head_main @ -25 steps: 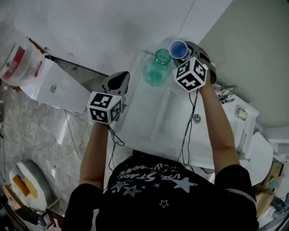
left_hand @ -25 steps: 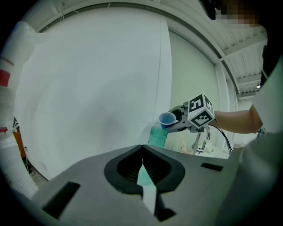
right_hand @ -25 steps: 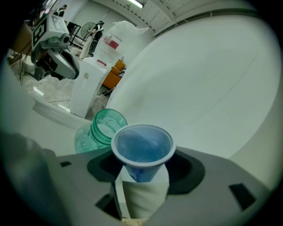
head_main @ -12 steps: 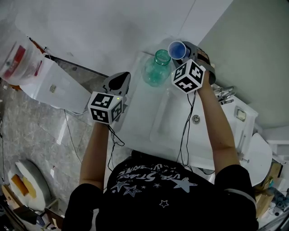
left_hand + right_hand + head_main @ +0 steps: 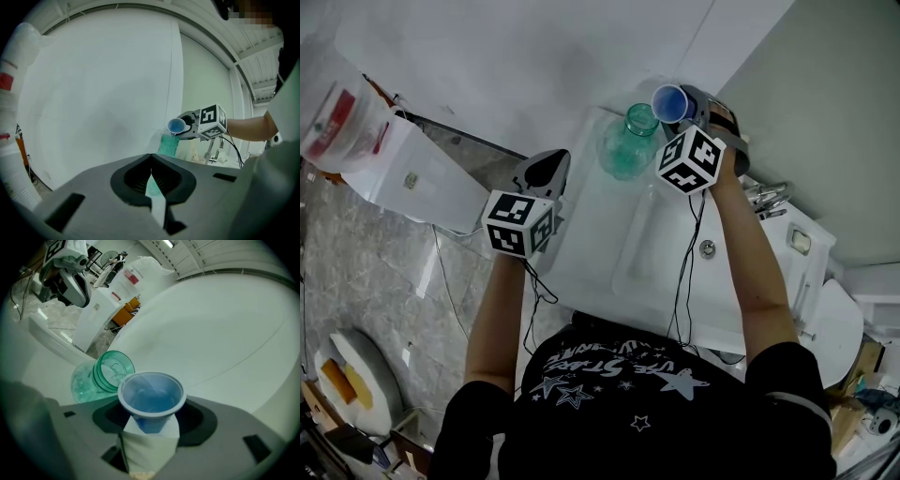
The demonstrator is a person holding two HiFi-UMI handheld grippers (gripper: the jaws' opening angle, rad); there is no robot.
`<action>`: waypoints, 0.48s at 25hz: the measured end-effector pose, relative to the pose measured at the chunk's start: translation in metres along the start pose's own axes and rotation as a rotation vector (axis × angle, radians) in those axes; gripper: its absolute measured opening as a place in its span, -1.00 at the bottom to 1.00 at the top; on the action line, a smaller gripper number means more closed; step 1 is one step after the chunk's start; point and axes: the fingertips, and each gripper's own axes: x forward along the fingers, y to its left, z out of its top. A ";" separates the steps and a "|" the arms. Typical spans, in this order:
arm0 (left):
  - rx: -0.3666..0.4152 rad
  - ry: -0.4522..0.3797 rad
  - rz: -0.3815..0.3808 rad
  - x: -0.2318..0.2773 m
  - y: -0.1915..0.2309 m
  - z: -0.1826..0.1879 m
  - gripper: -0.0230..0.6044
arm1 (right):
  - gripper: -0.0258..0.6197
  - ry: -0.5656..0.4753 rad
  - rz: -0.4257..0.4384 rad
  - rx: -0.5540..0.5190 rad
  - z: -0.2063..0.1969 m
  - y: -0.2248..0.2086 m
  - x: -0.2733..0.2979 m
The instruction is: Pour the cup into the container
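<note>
Two containers | blue cup (image 5: 671,101): liquid inside, tilted | green jar (image 5: 630,142): upright, open

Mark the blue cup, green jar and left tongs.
blue cup (image 5: 150,397): right gripper view, inner wall of the cup.
green jar (image 5: 623,157): head view, glass body below the neck.
left tongs (image 5: 151,158): left gripper view, where the closed tips meet.
</note>
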 end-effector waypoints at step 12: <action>-0.004 -0.007 0.002 -0.004 0.001 -0.001 -0.89 | -0.04 0.013 -0.020 -0.031 0.001 -0.002 -0.001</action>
